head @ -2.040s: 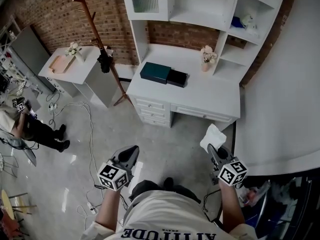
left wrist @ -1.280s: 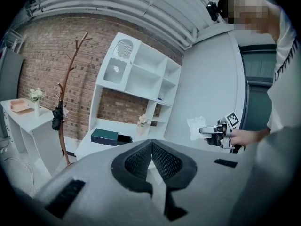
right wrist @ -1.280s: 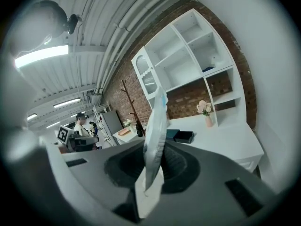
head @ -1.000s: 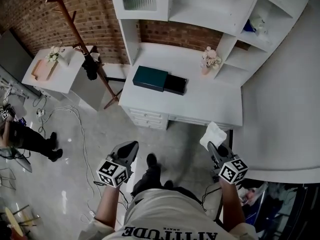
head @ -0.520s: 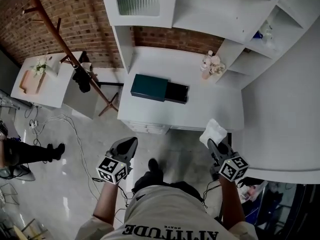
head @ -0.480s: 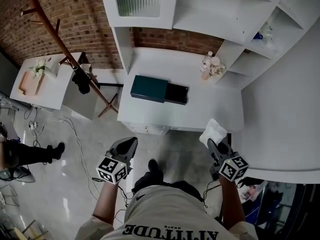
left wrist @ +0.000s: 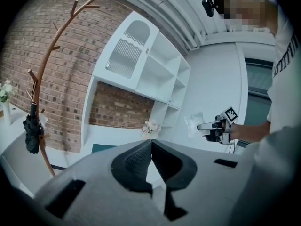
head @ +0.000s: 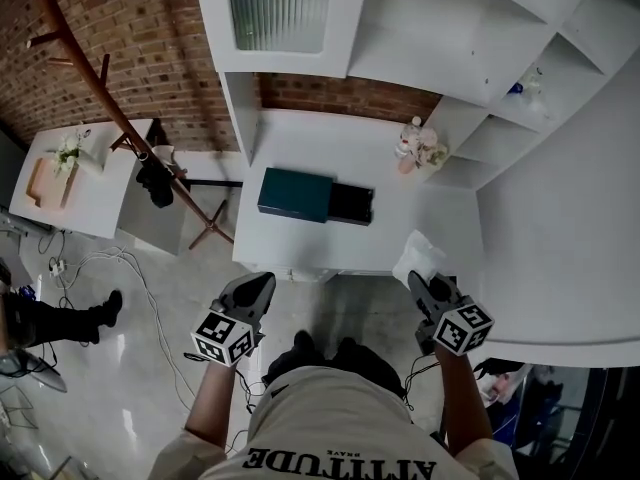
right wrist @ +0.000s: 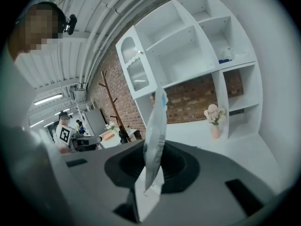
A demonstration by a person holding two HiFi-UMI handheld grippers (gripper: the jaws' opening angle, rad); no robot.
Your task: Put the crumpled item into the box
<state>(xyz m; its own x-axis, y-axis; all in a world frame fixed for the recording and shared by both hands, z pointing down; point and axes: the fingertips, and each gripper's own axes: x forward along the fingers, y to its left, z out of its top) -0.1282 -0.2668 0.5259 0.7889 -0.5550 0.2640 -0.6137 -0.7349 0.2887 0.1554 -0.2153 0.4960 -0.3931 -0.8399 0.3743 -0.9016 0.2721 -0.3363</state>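
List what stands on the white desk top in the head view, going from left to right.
teal box → black tray lying against the box's right end → vase of flowers

A wooden coat rack stands before the brick wall, a dark bundle hanging on it. Flowers stand on the white surface under shelves. Cables trail over the floor beside a side table

Shelf objects too small; bystander half beyond left edge
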